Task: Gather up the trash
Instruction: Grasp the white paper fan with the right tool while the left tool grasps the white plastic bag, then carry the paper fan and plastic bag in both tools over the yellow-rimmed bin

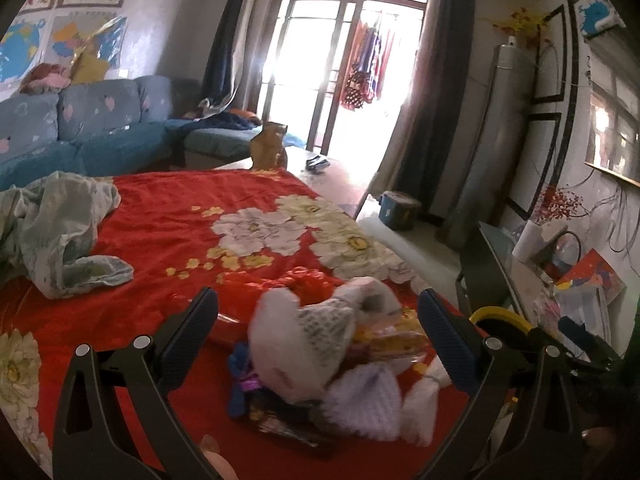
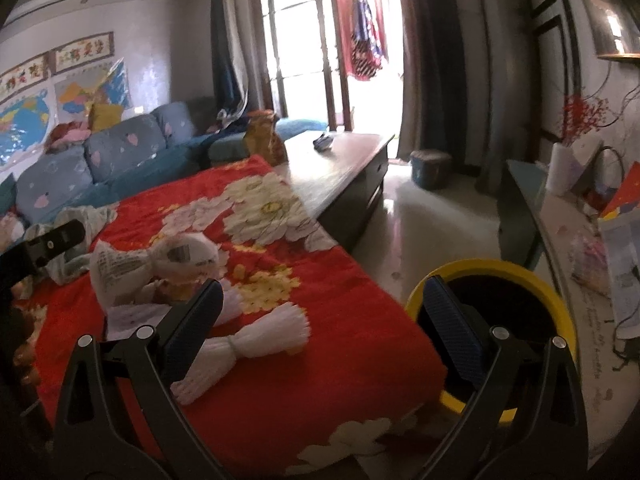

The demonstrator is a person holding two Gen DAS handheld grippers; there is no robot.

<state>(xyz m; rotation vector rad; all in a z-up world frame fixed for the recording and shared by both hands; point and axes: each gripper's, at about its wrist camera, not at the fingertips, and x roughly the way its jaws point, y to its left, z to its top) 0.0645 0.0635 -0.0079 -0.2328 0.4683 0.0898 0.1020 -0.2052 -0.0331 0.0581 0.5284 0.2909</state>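
Home liv. rm: sofa (image 1: 100, 120), curtains (image 1: 436, 92)

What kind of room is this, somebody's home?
Most likely a home living room: a blue-grey floral sofa stands along the wall under pinned-up colourful maps, and a tall glass balcony door has laundry hanging outside. A long dark wooden coffee table fits that too.

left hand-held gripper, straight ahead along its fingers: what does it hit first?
Probably the pile of white foam-net wrappers, lying on the red floral blanket between the open fingers of the left hand-held gripper. Depth is unclear in the fisheye view; the pile is motion-blurred.
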